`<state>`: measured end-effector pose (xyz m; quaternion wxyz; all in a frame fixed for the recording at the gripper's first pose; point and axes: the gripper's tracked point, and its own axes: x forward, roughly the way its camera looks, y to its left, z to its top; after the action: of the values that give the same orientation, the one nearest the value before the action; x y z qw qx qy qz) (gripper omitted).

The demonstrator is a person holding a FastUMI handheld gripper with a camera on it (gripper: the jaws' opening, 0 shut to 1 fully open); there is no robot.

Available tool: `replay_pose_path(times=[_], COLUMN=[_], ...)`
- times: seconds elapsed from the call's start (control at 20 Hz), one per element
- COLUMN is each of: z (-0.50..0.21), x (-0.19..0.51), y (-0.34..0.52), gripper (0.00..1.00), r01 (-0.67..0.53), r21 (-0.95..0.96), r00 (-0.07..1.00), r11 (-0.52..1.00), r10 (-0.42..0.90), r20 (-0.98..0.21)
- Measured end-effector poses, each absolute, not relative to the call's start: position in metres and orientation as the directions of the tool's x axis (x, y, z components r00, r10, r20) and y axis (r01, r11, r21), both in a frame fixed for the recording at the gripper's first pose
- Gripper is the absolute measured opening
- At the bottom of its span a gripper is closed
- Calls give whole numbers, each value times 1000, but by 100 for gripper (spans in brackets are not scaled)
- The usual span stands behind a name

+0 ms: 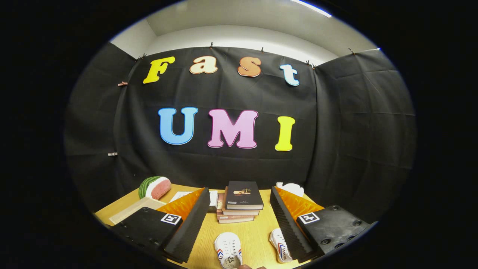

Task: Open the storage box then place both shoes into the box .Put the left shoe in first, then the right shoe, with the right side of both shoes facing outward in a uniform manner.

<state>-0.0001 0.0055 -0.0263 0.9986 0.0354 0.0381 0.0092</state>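
Gripper level above the table, fingers spread wide, holding nothing. Two shoes lie near, between them; stacked books farther.

Fisheye on gripper, facing forward over table, toward booth wall, jaws apart

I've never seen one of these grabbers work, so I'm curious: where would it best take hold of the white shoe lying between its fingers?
Probably across the heel end, around the opening, coming down from above. The shoe lies flat on the table, toe pointing at the stack of books, so its two long sides are free for one finger each. The gripper is open, wider than the shoe. The other shoe lies beside one finger.
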Motion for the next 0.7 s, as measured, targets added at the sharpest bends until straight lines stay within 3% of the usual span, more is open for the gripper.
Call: replay_pose_path(times=[0.35,0.7], z=[-38,-101], x=[13,17], y=[1,42], gripper=[97,99], r01=[-50,-211], r21=[115,338], r00=[990,891], r11=[992,917], r10=[64,323], r20=[-125,-320])
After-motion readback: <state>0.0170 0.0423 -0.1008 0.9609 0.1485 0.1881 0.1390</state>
